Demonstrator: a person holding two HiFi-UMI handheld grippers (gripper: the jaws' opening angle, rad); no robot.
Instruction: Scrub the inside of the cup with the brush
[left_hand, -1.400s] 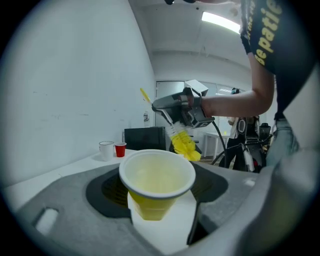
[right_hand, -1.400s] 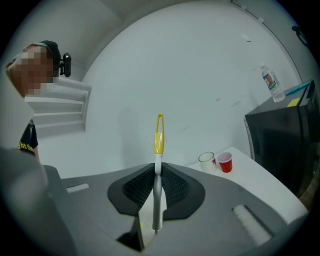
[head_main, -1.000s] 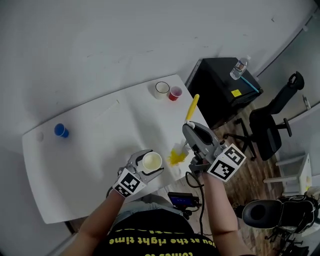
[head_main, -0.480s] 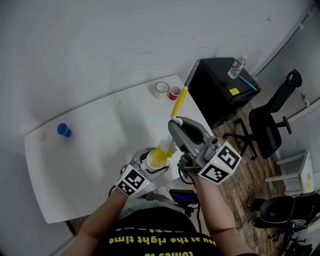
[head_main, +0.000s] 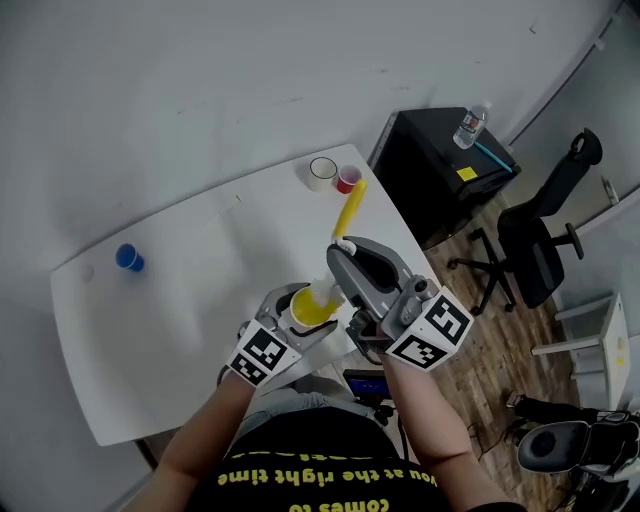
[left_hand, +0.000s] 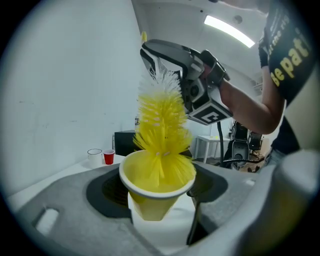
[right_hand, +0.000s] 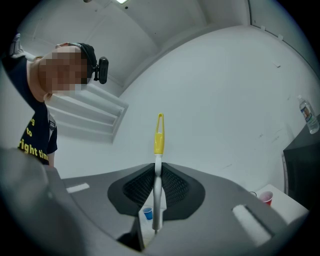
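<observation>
A yellow cup (head_main: 300, 312) sits upright between the jaws of my left gripper (head_main: 291, 316), which is shut on it. In the left gripper view the cup (left_hand: 150, 205) has the brush's yellow bristles (left_hand: 161, 131) pushed down into its mouth. My right gripper (head_main: 340, 252) is shut on the brush's white handle (right_hand: 158, 172), just right of the cup. The handle's yellow end (head_main: 349, 210) sticks out past the jaws toward the back of the table. The cup's bottom is hidden by the bristles.
The white table (head_main: 160, 290) carries a small blue cup (head_main: 126, 259) at the left, and a white mug (head_main: 322, 173) and a red cup (head_main: 348, 179) at the far right corner. A black cabinet (head_main: 440, 170) with a water bottle (head_main: 469, 128) and an office chair (head_main: 545, 235) stand to the right.
My right gripper has carried the brush left, from beside the cup to over it, and the bristles now sit inside the cup. Both hands have risen slightly.
</observation>
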